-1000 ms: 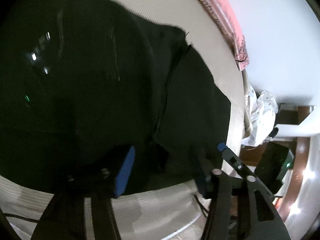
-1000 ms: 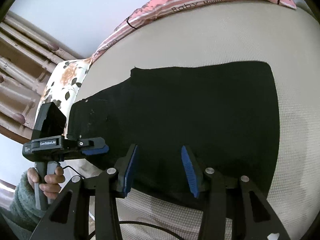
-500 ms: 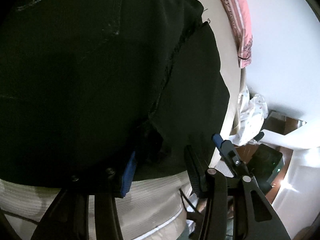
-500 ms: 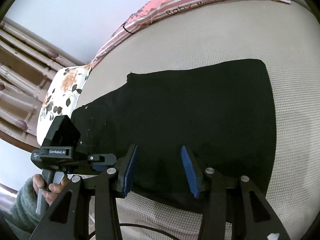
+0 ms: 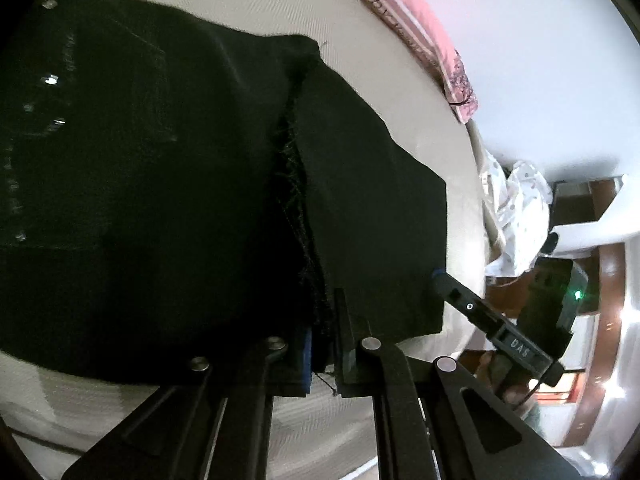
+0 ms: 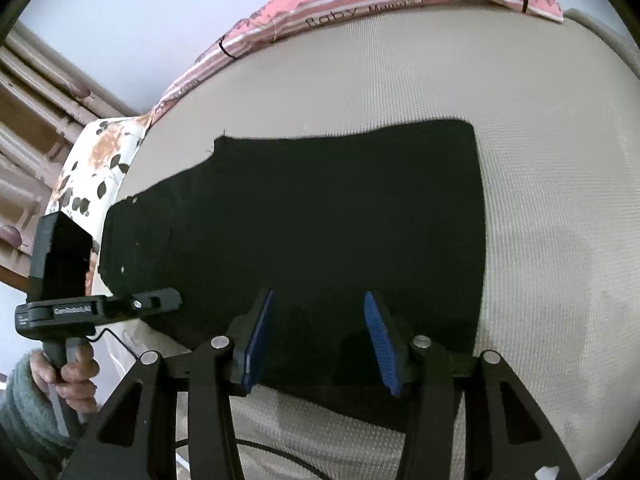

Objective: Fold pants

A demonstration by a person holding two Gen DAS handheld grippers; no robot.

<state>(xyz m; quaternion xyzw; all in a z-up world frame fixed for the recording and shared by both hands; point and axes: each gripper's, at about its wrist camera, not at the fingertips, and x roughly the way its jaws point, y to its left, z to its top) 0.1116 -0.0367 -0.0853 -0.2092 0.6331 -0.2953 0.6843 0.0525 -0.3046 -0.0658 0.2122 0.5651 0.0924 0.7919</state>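
My left gripper [image 5: 324,344] pinches the near edge of the black pants [image 6: 320,216]; my right gripper [image 6: 316,340] hangs open just above them.

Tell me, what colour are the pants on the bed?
The pants are black, plainest in the right wrist view.
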